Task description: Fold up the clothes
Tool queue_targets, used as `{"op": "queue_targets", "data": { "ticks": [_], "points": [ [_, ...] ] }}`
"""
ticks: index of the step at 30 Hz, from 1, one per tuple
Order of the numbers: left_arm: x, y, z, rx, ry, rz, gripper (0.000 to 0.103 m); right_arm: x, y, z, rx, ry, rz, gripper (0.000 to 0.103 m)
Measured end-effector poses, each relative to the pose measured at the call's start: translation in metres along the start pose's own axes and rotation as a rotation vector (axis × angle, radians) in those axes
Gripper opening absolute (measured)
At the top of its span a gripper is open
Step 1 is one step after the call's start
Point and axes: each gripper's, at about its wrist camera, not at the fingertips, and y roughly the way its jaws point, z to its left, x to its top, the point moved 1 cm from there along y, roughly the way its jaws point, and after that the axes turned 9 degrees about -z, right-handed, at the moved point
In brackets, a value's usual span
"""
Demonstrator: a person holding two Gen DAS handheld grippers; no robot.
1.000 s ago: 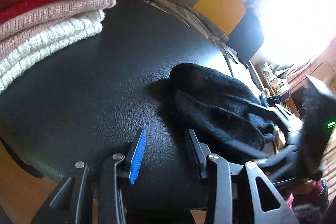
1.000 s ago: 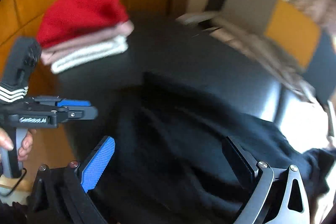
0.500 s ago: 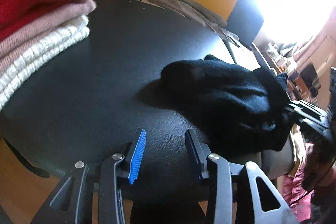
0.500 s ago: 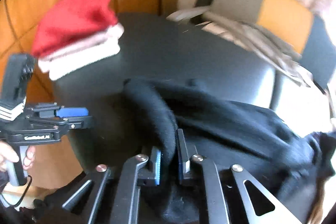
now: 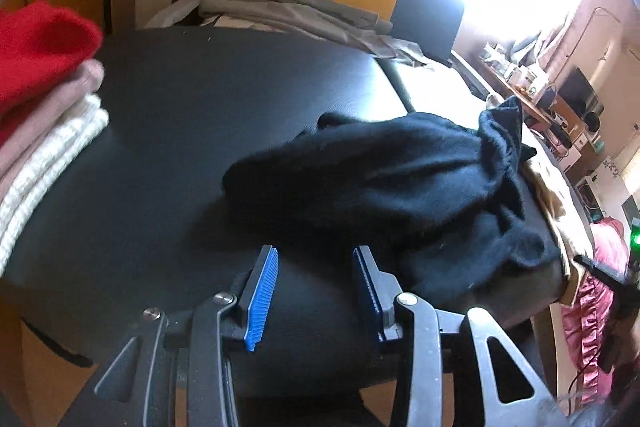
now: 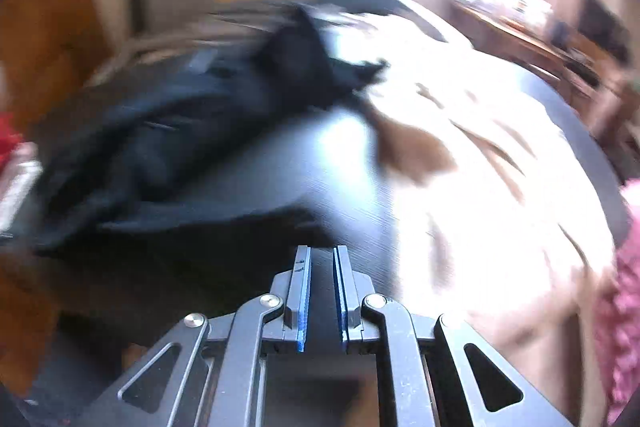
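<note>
1. The right gripper [image 6: 321,297] was clamped on a fold of the crumpled black knitted sweater [image 5: 400,187] half a second ago. Now its jaws stand nearly closed with only a narrow gap, and no cloth shows between them: it has let go and pulled back.
2. The right wrist view is smeared by motion, so whether the narrow gap is truly empty is only probable.
3. The sweater lies in a loose heap on the dark leather-look table top [image 5: 180,131], ahead and to the right of the left gripper [image 5: 316,259]. A peak of cloth stands up at the heap's far right end.
4. The left gripper hangs released, jaws well apart, just short of the heap's near edge, holding nothing.
5. Far to its left sits a folded stack of sweaters, red over pink over cream cable-knit [image 5: 44,95].
6. The black sweater is bunched, not flat, so it likely needs spreading before it can be folded.
</note>
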Motion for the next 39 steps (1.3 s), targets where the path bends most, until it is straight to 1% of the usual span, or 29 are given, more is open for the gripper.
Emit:
{"op": "queue_targets", "data": {
  "ticks": [3, 4, 5, 6, 7, 8, 10, 11, 13, 14, 17, 19, 20, 23, 25, 26, 27, 28, 29, 30, 31, 33, 35, 36, 38, 39],
  "points": [
    [0.01, 0.007, -0.012, -0.017, 0.041, -0.002, 0.039, -0.004, -0.01, -0.022, -0.034, 0.072, -0.014, 0.013],
    [0.013, 0.009, -0.016, -0.022, 0.055, -0.002, 0.039, -0.005, -0.013, -0.03, -0.045, 0.096, -0.018, 0.017],
    [0.017, 0.011, -0.02, -0.028, 0.069, -0.002, 0.039, -0.007, -0.016, -0.037, -0.056, 0.12, -0.023, 0.027],
    [0.02, 0.014, -0.024, -0.033, 0.083, -0.003, 0.039, -0.008, -0.02, -0.045, -0.067, 0.144, -0.027, 0.034],
    [0.023, 0.016, -0.028, -0.039, 0.097, -0.003, 0.039, -0.01, -0.023, -0.052, -0.078, 0.168, -0.032, 0.051],
    [0.028, 0.018, -0.037, -0.061, 0.114, -0.005, 0.039, -0.011, -0.026, -0.06, -0.09, 0.192, -0.036, 0.064],
    [0.037, 0.018, -0.061, -0.113, 0.193, -0.018, 0.041, -0.013, -0.032, -0.073, -0.104, 0.235, -0.045, 0.073],
    [0.041, 0.02, -0.074, -0.131, 0.243, -0.025, 0.042, -0.007, -0.026, -0.057, -0.035, 0.21, -0.043, 0.077],
    [0.049, 0.025, -0.097, -0.17, 0.324, -0.026, 0.042, -0.002, -0.012, -0.03, 0.061, 0.178, -0.029, 0.08],
    [0.053, 0.029, -0.108, -0.192, 0.353, -0.019, 0.042, -0.001, -0.004, -0.016, 0.119, 0.164, -0.019, 0.08],
    [0.066, 0.042, -0.141, -0.255, 0.439, 0.003, 0.043, 0.004, 0.018, 0.032, 0.242, 0.097, 0.012, 0.08],
    [0.071, 0.058, -0.166, -0.303, 0.495, 0.036, 0.044, 0.002, 0.027, 0.064, 0.281, 0.015, 0.022, 0.081],
    [0.07, 0.066, -0.176, -0.304, 0.521, 0.057, 0.044, 0.001, 0.032, 0.079, 0.298, -0.027, 0.028, 0.083],
    [0.068, 0.095, -0.203, -0.29, 0.595, 0.104, 0.044, -0.008, 0.042, 0.108, 0.273, -0.183, 0.047, 0.084],
    [0.069, 0.114, -0.214, -0.298, 0.589, 0.136, 0.043, -0.015, 0.049, 0.12, 0.254, -0.249, 0.059, 0.085],
    [0.07, 0.123, -0.217, -0.31, 0.57, 0.16, 0.041, -0.017, 0.05, 0.122, 0.248, -0.261, 0.057, 0.087],
    [0.071, 0.131, -0.219, -0.311, 0.554, 0.177, 0.032, -0.019, 0.051, 0.121, 0.245, -0.268, 0.045, 0.088],
    [0.073, 0.135, -0.217, -0.31, 0.536, 0.175, 0.027, -0.02, 0.051, 0.12, 0.25, -0.261, 0.041, 0.091],
    [0.076, 0.137, -0.216, -0.308, 0.519, 0.171, 0.017, -0.022, 0.051, 0.119, 0.255, -0.255, 0.037, 0.094],
    [0.078, 0.14, -0.215, -0.307, 0.501, 0.167, 0.009, -0.023, 0.051, 0.119, 0.26, -0.249, 0.034, 0.097],
    [0.08, 0.143, -0.214, -0.306, 0.483, 0.163, 0.007, -0.025, 0.052, 0.119, 0.261, -0.253, 0.036, 0.103],
    [0.096, 0.138, -0.196, -0.35, 0.364, 0.125, 0.006, -0.03, 0.05, 0.125, 0.24, -0.29, 0.033, 0.103],
    [0.116, 0.128, -0.172, -0.365, 0.249, 0.076, 0.005, -0.036, 0.05, 0.128, 0.218, -0.334, 0.027, 0.103],
    [0.126, 0.122, -0.158, -0.365, 0.199, 0.05, 0.005, -0.037, 0.048, 0.127, 0.219, -0.333, 0.02, 0.103],
    [0.145, 0.108, -0.121, -0.318, 0.118, -0.013, 0.005, -0.038, 0.047, 0.124, 0.227, -0.322, 0.013, 0.103],
    [0.151, 0.102, -0.103, -0.291, 0.084, -0.03, 0.005, -0.039, 0.046, 0.123, 0.228, -0.326, 0.013, 0.103]
  ]
}}
